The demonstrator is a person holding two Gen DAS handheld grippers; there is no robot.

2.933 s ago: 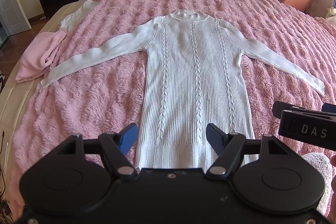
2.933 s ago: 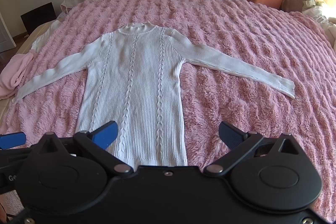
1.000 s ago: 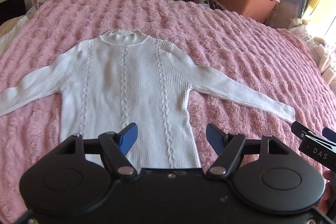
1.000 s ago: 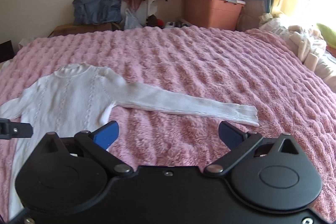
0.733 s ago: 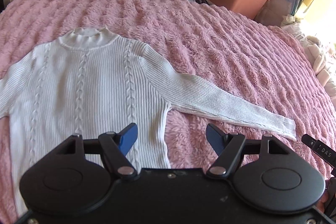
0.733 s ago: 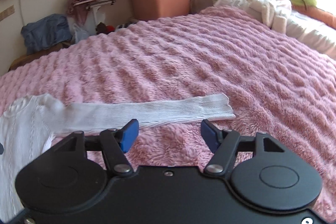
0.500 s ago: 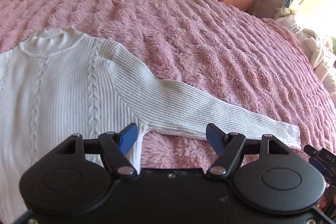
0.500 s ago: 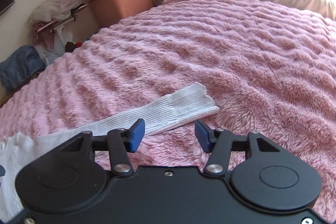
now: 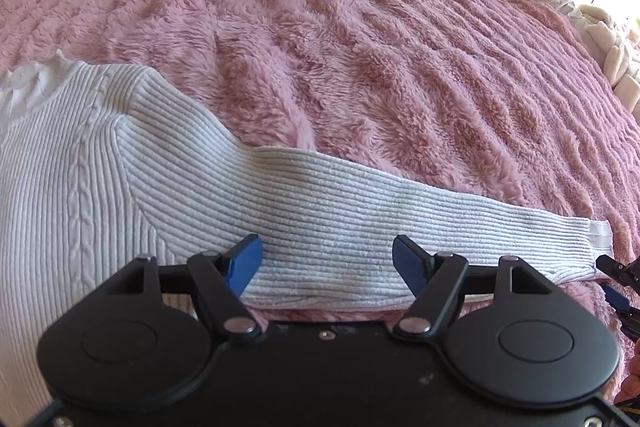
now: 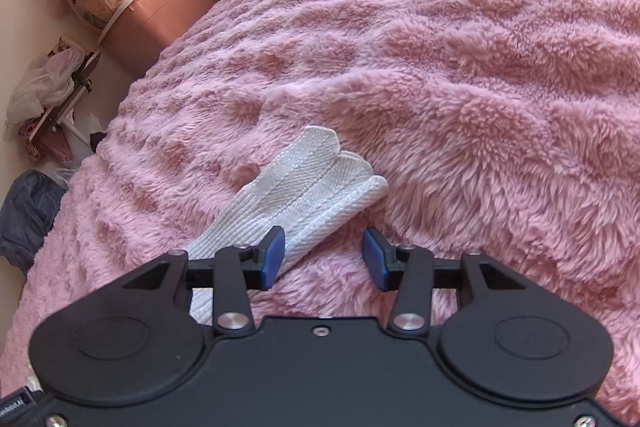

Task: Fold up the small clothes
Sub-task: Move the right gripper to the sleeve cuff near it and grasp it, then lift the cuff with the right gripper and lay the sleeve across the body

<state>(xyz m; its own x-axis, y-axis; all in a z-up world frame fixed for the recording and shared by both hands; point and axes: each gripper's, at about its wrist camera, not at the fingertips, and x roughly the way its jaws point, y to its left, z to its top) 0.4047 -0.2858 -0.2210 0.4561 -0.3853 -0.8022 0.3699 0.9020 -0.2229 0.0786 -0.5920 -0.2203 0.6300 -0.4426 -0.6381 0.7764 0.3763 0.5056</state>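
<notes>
Fluffy pink blanket [image 9: 360, 47] under ribbed (cable-knit) sweater [image 9: 120, 167].

**Your rig, up close**

Your left gripper [image 9: 327, 259]: matte black body, two round discs at 4 and 8 o'clock, silver pivot screws, blue pads [image 9: 245, 259]. Your right gripper [image 10: 323, 259]: same build w/ blue pads, white lettering at 8 o'clock.

A fluffy pink blanket [image 9: 400, 67] is spread across the bed. At eleven o'clock a salmon storage bin [image 10: 160, 15] is stood against the pale wall [image 10: 24, 39]. Sunlight is admitted at two o'clock.
</notes>
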